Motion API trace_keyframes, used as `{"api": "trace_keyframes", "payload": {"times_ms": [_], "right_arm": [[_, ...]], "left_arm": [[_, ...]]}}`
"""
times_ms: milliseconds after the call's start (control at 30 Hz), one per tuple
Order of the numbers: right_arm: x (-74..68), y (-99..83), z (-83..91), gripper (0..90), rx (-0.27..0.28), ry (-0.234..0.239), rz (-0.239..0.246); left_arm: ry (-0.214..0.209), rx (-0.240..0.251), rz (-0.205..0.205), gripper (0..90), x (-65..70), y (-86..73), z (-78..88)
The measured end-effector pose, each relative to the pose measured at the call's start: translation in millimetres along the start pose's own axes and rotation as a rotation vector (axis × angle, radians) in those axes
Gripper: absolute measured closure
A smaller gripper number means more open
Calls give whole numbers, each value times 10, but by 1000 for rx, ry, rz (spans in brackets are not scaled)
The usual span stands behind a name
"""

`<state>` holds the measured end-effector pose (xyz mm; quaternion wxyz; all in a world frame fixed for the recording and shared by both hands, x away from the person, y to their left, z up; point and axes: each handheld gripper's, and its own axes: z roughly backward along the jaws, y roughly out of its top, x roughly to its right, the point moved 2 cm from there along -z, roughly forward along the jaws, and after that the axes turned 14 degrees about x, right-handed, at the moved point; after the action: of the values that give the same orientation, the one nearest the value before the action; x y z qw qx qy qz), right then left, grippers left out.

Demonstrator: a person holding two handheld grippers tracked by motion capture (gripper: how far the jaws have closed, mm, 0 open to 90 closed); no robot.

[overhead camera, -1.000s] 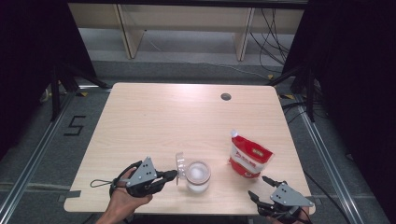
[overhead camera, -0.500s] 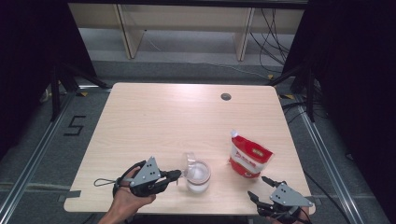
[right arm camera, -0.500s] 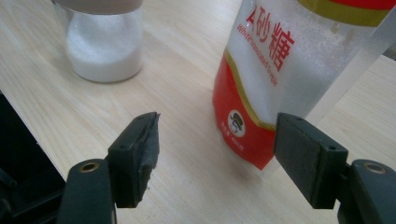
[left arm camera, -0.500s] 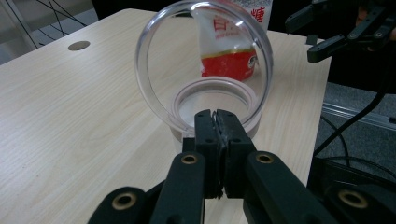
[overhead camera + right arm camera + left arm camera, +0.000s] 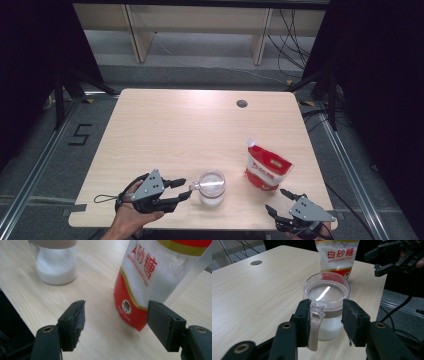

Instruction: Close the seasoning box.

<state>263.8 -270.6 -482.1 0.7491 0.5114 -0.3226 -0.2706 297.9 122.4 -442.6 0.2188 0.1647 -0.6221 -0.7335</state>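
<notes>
Two claws low, left claw (image 5: pixel 184 191) opened by jar (image 5: pixel 211 188)

Ahead of my left jaws, past the jar, the sugar bag (image 5: pixel 337 257) shows red characters 白砂糖 on white, with a small English line beneath that I can't make out. Just beyond my right jaws the same characters run slanted up the bag. On the floor, a taped 5 (image 5: pixel 81 135).
</notes>
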Motion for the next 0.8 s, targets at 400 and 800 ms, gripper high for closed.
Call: {"api": "trace_keyframes", "payload": {"times_ms": [400,800], "right_arm": [[-1,1,1,322,-1,1,2],[-14,-1,-6,322,-2,6,-1]], "left_arm": [[8,-26,44,306,36,-101,38],[21,-48,49,240,-7,-229,85]]}}
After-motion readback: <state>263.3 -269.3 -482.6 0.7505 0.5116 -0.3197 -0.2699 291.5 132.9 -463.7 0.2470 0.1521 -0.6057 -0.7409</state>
